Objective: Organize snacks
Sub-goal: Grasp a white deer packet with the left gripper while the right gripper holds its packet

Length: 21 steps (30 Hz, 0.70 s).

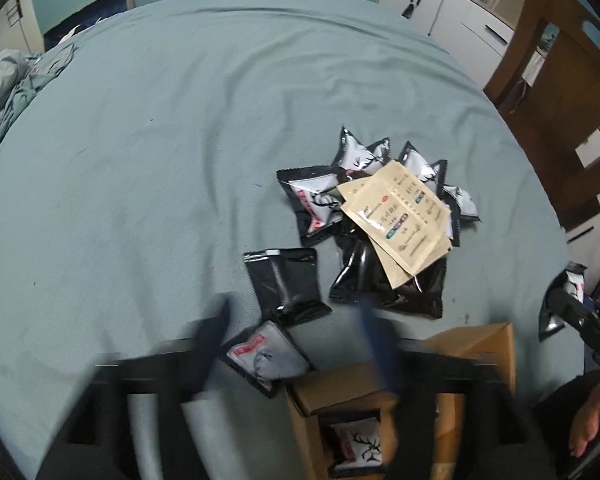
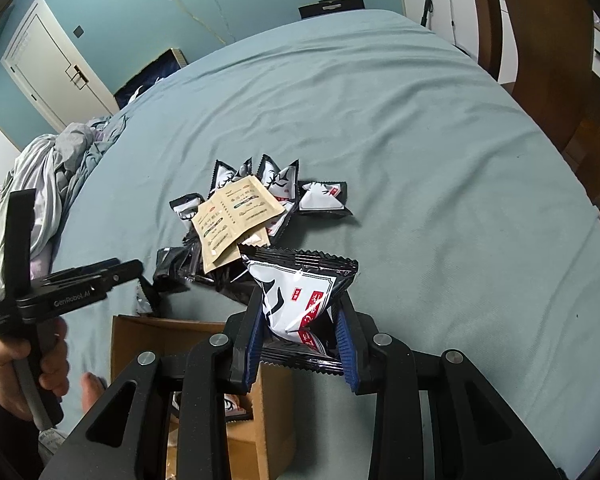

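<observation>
The right gripper (image 2: 300, 344) clenched a light, puffy, crinkly deer-print snack packet (image 2: 300, 296) across its middle; the slick film looked slippery; the left gripper (image 1: 296, 344) gaped empty above the cardboard box (image 1: 476, 344)

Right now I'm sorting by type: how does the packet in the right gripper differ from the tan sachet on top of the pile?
The held packet is puffy, white with black edges and red print; the tan sachet is flat, beige and kraft-like.

The held packet is pinched in the right gripper above the bed; the tan sachet rests on the pile of black-and-white packets.

Both are sealed single-serve packs.
</observation>
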{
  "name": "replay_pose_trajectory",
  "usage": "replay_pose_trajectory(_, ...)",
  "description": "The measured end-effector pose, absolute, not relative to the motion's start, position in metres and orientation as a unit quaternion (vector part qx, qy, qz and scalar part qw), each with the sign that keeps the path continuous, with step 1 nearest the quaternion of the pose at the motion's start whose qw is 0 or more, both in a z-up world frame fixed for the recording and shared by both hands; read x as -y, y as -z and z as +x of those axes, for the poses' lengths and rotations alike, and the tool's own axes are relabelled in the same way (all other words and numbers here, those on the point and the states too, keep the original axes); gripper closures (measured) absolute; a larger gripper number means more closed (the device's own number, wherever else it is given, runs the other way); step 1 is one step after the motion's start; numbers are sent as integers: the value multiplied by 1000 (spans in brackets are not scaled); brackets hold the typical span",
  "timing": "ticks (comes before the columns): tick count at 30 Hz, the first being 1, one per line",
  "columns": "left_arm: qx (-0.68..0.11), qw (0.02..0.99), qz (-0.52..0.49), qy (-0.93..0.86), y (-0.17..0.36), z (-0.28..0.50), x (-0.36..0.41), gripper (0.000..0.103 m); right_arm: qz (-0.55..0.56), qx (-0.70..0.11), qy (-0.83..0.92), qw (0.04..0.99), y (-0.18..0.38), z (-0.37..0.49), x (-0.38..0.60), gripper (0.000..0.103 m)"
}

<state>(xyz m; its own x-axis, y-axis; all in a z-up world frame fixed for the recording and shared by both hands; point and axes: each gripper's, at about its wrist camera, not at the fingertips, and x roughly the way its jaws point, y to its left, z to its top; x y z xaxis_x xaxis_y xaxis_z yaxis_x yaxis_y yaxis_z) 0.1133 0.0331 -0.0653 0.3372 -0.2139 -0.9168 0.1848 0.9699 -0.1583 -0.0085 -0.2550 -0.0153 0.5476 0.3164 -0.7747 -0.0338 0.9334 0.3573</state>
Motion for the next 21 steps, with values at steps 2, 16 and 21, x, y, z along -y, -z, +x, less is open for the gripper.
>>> replay_pose_trajectory(2, -567, 815, -19, 123, 67, 115, -35, 22, 150, -465, -102, 867, 15, -7, 256, 72)
replay_pose_trajectory(16, -691, 714, -39, 103, 133, 137, -48, 22, 157, -492, -102, 850, 32, 16, 252, 72)
replay_pose_trajectory(21, -689, 719, -19, 95, 133, 137, -43, 42, 149, -493, -103, 851, 34, 19, 247, 72)
